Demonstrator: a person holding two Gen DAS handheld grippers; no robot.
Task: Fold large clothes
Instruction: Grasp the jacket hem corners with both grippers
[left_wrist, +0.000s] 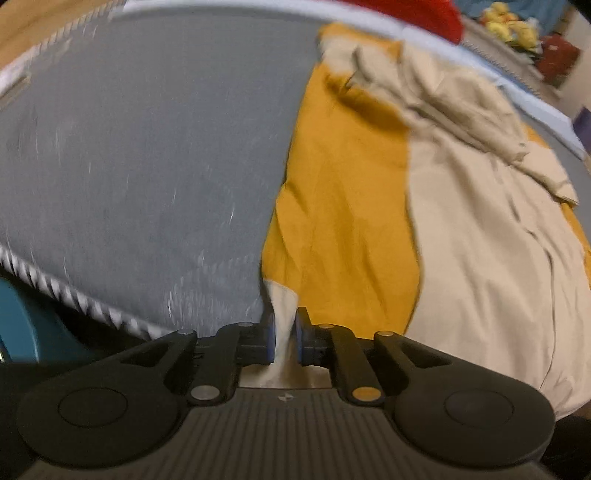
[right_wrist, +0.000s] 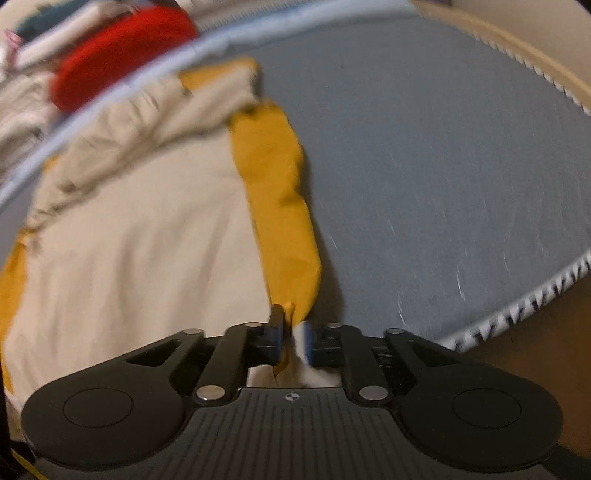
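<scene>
A large garment, cream with mustard-yellow panels (left_wrist: 480, 240), lies spread on a grey mattress (left_wrist: 147, 166). Its collar end is bunched at the far side. In the left wrist view the garment's near left corner runs up between the blue pads of my left gripper (left_wrist: 285, 339), which is shut on that cream fabric. The right wrist view shows the same garment (right_wrist: 147, 240) to the left. Its yellow right edge (right_wrist: 284, 221) leads down into my right gripper (right_wrist: 293, 339), shut on the yellow and cream hem.
The grey mattress (right_wrist: 443, 166) has a striped white piping edge (right_wrist: 517, 314) near me. Beyond the far edge lie a red item (right_wrist: 122, 51), pale folded cloth (right_wrist: 22, 110) and yellow soft toys (left_wrist: 513, 26). A teal object (left_wrist: 26, 325) sits below the mattress edge at left.
</scene>
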